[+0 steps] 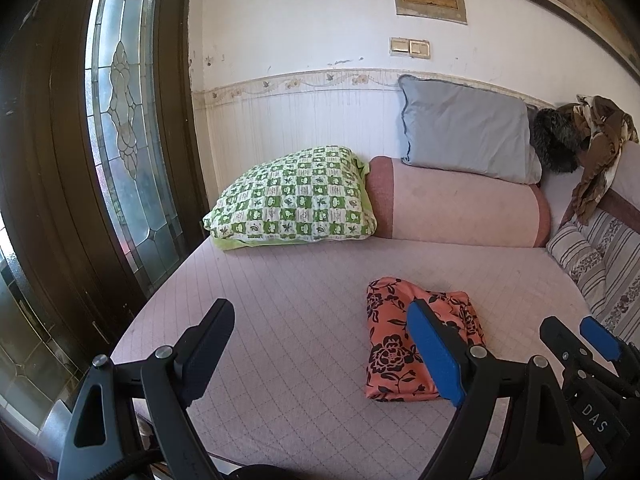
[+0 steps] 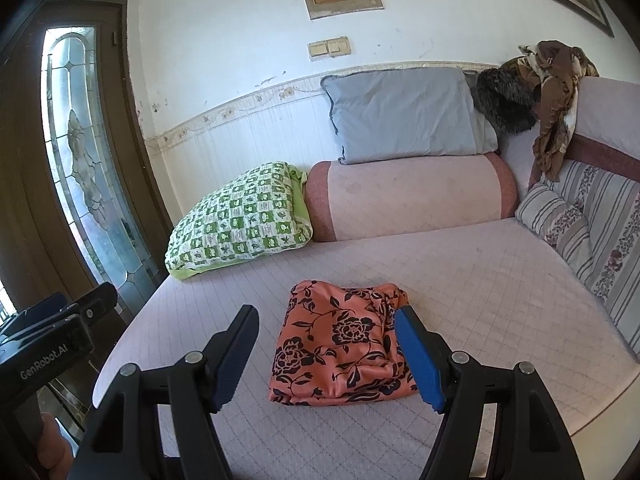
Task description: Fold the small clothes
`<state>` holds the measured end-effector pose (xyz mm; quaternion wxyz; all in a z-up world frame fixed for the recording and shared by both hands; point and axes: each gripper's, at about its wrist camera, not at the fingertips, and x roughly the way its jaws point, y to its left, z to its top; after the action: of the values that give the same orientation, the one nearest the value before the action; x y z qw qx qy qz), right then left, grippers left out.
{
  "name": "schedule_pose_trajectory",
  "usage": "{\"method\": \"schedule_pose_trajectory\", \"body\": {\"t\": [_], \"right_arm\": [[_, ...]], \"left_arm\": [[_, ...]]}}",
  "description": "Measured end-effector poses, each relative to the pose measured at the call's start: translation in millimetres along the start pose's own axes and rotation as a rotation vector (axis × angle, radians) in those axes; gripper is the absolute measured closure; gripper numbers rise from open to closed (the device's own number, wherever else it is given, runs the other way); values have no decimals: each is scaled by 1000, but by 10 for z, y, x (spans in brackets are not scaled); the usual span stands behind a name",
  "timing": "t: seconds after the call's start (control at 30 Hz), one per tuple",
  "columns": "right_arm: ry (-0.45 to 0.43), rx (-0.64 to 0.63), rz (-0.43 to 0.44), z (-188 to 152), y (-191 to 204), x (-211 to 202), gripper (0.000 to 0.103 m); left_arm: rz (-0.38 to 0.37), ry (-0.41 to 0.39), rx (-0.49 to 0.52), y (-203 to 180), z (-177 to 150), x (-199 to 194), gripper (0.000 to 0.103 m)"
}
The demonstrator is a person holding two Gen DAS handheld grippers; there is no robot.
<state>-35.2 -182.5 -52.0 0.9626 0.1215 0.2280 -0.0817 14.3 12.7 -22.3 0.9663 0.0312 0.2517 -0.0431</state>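
Observation:
An orange garment with black flowers (image 1: 404, 344) (image 2: 340, 344) lies folded into a small packet on the pink quilted mattress (image 1: 288, 300) (image 2: 480, 280). My left gripper (image 1: 320, 344) hovers over the mattress, open and empty, with the packet beside its blue right finger. My right gripper (image 2: 326, 352) is open too; the packet shows in the gap between its fingers, which stand clear of it. In the left wrist view the right gripper's fingers (image 1: 600, 338) appear at the lower right. In the right wrist view the left gripper's body (image 2: 60, 332) sits at the left edge, with a hand below it.
A green checked pillow (image 1: 296, 196) (image 2: 240, 220), a pink bolster (image 1: 460, 204) (image 2: 408, 196) and a grey pillow (image 1: 464, 132) (image 2: 400, 116) lie at the bed's head. Striped cushions (image 2: 580, 224) and brown cloth (image 2: 552, 92) are at the right. A glazed wooden door (image 1: 120, 120) stands left.

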Motion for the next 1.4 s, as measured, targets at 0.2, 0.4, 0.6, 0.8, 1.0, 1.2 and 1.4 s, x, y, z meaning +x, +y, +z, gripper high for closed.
{"method": "schedule_pose_trajectory", "body": {"t": [0.2, 0.4, 0.6, 0.8, 1.0, 1.2, 1.4], "right_arm": [[17, 2, -3, -27, -5, 83, 29], [28, 1, -9, -27, -7, 150, 29], [37, -4, -16, -40, 37, 210, 29], [47, -13, -20, -56, 87, 236, 29], [46, -16, -23, -56, 107, 228, 29], [50, -22, -24, -34, 122, 226, 29], [50, -26, -24, -4, 111, 242, 29]], "left_arm": [[-1, 15, 7, -31, -15, 78, 15], [-7, 27, 5, -12, -14, 158, 15], [-10, 35, -2, 16, -28, 222, 15], [-16, 43, -13, 54, -39, 252, 15], [-7, 48, -24, 87, -41, 278, 15], [-14, 51, -25, 90, -31, 301, 15], [-14, 53, -30, 109, -9, 334, 15]]}}
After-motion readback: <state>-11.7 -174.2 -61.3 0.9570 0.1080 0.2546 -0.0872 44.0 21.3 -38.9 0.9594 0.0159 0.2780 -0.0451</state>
